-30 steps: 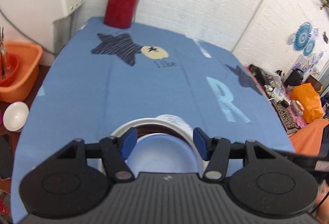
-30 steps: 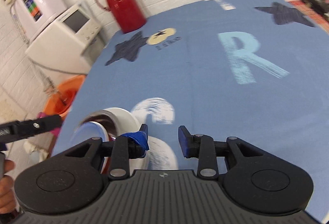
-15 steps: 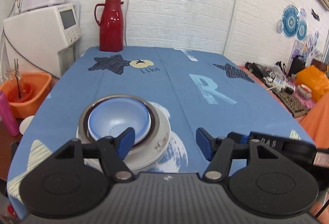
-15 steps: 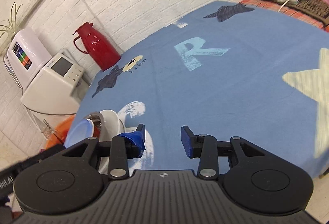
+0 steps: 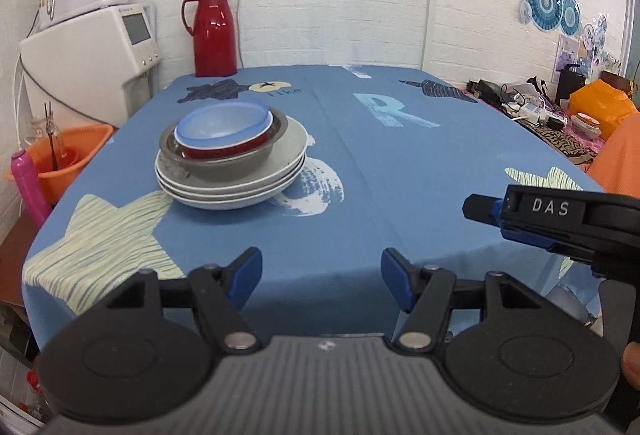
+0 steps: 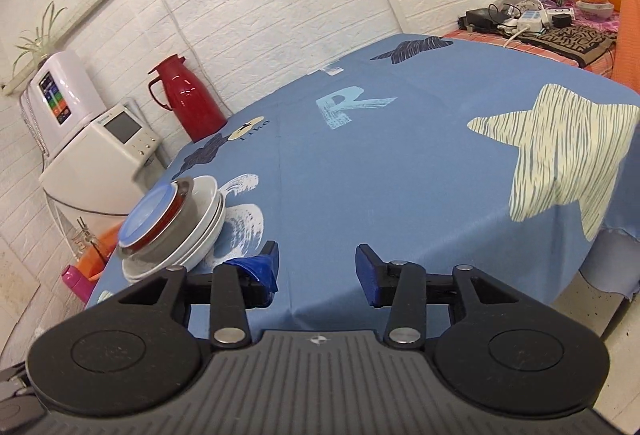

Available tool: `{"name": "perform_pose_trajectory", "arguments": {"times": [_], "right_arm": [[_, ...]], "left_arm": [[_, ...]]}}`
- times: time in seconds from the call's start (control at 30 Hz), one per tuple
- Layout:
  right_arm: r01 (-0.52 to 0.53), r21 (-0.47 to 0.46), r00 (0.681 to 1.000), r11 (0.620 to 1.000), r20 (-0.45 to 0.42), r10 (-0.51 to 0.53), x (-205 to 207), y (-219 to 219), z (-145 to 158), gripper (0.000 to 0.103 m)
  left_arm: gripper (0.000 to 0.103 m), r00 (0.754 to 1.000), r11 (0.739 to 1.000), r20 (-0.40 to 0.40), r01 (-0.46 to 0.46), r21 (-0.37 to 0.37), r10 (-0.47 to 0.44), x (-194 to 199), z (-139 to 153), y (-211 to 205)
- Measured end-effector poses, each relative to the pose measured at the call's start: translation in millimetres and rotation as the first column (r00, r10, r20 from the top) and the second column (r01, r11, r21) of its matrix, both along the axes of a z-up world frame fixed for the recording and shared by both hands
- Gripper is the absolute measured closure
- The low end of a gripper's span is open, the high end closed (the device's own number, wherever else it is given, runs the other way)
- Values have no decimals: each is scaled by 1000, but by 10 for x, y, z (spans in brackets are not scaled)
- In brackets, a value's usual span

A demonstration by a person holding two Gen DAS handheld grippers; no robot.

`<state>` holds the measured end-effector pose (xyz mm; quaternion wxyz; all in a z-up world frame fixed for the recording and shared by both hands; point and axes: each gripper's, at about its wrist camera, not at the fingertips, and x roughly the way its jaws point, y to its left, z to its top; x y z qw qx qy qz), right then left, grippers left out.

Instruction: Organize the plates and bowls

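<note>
Stack: three white plates [image 5: 224,191] at the bottom, then a grey bowl [image 5: 224,163], a red bowl [image 5: 224,150] and a blue bowl [image 5: 222,127] on top — all nested, one inside the next.
Where: on the blue cloth [image 5: 360,187], near the table's left front corner.
Left gripper [image 5: 322,277]: fingers wide apart, holding nothing, low by the front edge of the table.
Right gripper [image 6: 316,267]: fingers apart too, holding nothing. A bit of blue tape hangs loose on its left finger.
Which way: the stack lies ahead and to the left of both grippers, well apart from the fingers.
Nearer hand: the left one, I think — the stack sits closer to straight ahead in its view. In the right view it is far off to the left side.
Shape: round, so no long side to line up with; a finger could go over the rim from any side.
Task so far: everything looks piled up already, so little seems left to do.
Other things: a red jug [image 5: 214,31] stands at the far end, out of the way.
</note>
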<state>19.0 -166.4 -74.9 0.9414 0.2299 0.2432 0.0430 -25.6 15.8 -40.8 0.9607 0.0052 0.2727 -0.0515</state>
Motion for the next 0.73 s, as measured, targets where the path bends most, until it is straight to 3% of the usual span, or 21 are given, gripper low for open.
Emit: {"name": "perform_pose_trajectory", "arguments": {"times": [0.17, 0.73], "right_arm": [[-10, -16, 999, 1000, 32, 11, -70, 53, 6, 74], [-17, -90, 1000, 996, 18, 19, -98, 196, -75, 72]], "left_arm": [[37, 999, 1000, 49, -22, 21, 21, -93, 18, -31], [37, 993, 993, 59, -106, 42, 103, -55, -63, 35]]}}
